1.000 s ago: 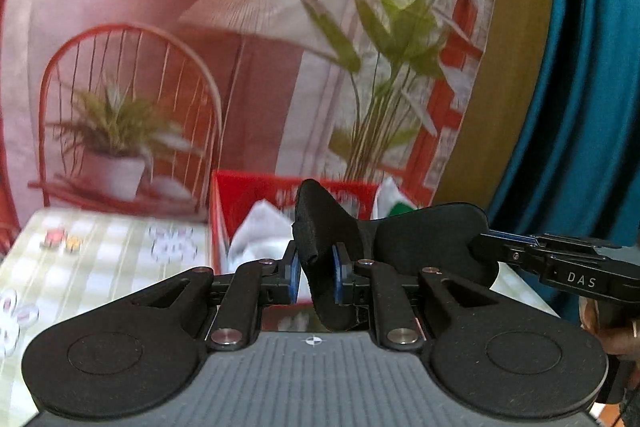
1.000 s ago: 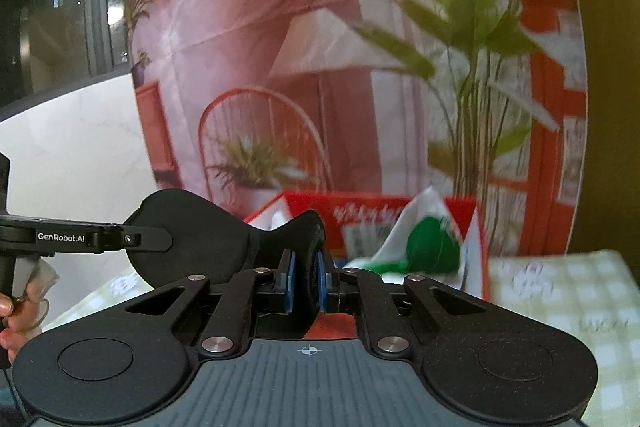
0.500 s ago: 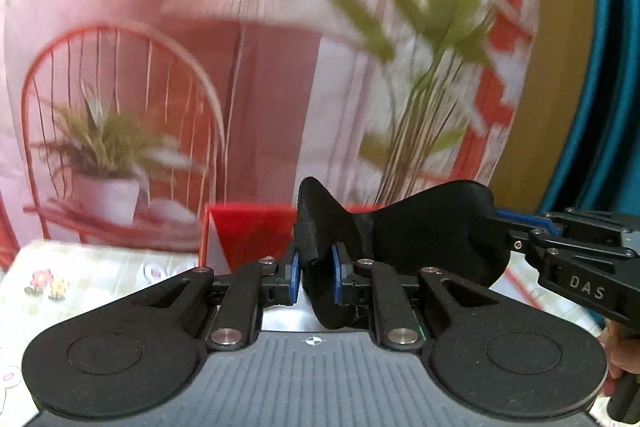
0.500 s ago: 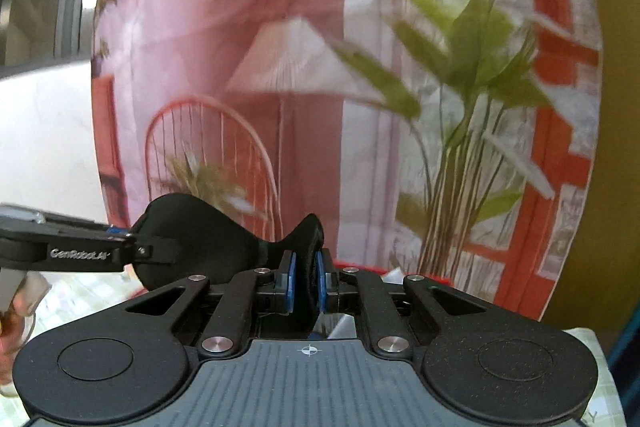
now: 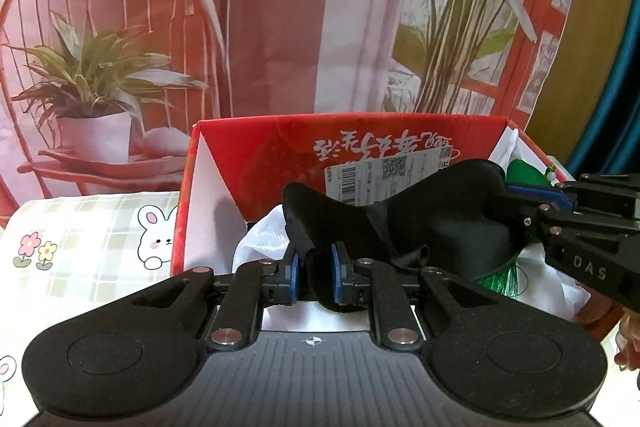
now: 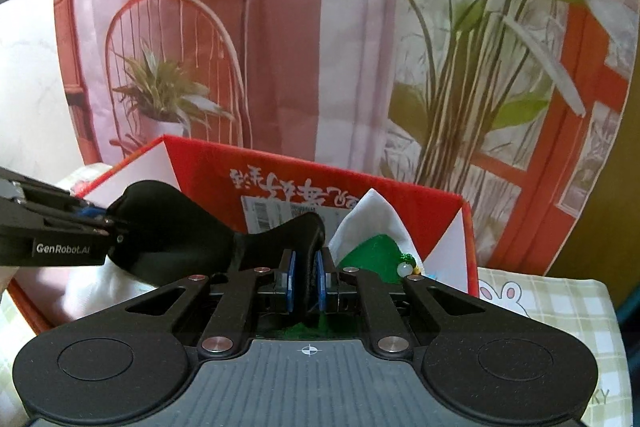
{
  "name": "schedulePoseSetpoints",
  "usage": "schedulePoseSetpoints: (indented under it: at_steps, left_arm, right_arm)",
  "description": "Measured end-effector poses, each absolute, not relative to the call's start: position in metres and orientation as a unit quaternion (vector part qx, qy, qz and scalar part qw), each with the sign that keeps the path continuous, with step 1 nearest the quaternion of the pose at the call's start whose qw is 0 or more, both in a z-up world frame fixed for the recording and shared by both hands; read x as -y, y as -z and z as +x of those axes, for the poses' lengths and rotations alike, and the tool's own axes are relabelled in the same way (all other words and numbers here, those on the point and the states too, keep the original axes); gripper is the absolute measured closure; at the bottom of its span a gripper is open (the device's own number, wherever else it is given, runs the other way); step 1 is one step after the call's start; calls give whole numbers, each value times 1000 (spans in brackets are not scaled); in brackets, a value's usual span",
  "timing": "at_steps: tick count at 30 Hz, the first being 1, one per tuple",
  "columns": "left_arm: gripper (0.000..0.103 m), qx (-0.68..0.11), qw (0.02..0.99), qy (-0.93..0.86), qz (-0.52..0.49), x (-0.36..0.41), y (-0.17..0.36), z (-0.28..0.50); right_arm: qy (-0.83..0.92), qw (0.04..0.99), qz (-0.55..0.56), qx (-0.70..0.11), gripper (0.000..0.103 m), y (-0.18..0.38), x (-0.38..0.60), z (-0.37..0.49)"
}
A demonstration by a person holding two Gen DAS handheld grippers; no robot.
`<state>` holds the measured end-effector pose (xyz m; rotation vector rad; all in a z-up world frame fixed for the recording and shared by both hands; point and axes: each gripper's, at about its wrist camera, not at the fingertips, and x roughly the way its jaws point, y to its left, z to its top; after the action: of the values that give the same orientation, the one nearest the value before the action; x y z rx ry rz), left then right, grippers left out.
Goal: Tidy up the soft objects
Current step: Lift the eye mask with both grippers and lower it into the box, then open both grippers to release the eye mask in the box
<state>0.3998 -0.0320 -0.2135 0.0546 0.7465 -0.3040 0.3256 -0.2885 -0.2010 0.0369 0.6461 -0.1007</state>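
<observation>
Left claw (image 5: pixel 314 277): we have its blue pads pinched on one end of a black sleep mask (image 5: pixel 400 219), which stretches from here rightward to our other claw.

Right claw (image 6: pixel 306 281): we have it pressed tight on the opposite end of the same mask (image 6: pixel 176 227), so the soft piece hangs spread between the two claws, just ahead of both.

Red box (image 5: pixel 256 155): open-topped, directly beyond and beneath the mask; white inner walls, a shipping label on the far wall.

White cloth (image 5: pixel 264 239): bunched inside the box, just past the left claw's fingers. Another white fold (image 6: pixel 372 219) rises just ahead and right of the right claw.

Green item (image 6: pixel 372 255): inside the box, beside the right claw's right finger, with a small pale bead at its edge.

Checked tablecloth (image 5: pixel 88 235): bunny and flower prints, left of the left claw.

Printed backdrop (image 5: pixel 280 7): chair and plants, farthest ahead.
</observation>
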Motion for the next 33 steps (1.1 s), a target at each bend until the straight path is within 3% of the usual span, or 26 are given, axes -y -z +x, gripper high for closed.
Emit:
schedulePoseSetpoints:
  at_steps: [6,8,10,12,16,24,30,33]
  left_arm:
    - [84,-363,919,150,22,32,210,400]
    - [75,-362,920,147,18,31,206,398]
    - [48,-357,922,149,11,27,201,395]
    - [36,-346,926,149,9,24,194,388]
    - [21,-327,933,149,18,23,180,375]
    - [5,-300,942,143,39,18,159,342]
    - [2,-289,946,141,38,11,153,315]
    - [0,-282,948,139,44,9,153,299]
  right_arm:
    - [53,945,8,-323,92,202,288,328]
    - [60,945,5,-321,88,200,286,326]
    - [66,949,-8,-309,78,196,281,322]
    - [69,952,-22,-297,67,190,277,317]
    - [71,956,-37,-281,54,179,272,304]
    - [71,957,-43,-277,27,171,266,277]
    - [65,961,-39,-267,3,170,258,251]
    - [61,963,-36,-262,1,172,253,238]
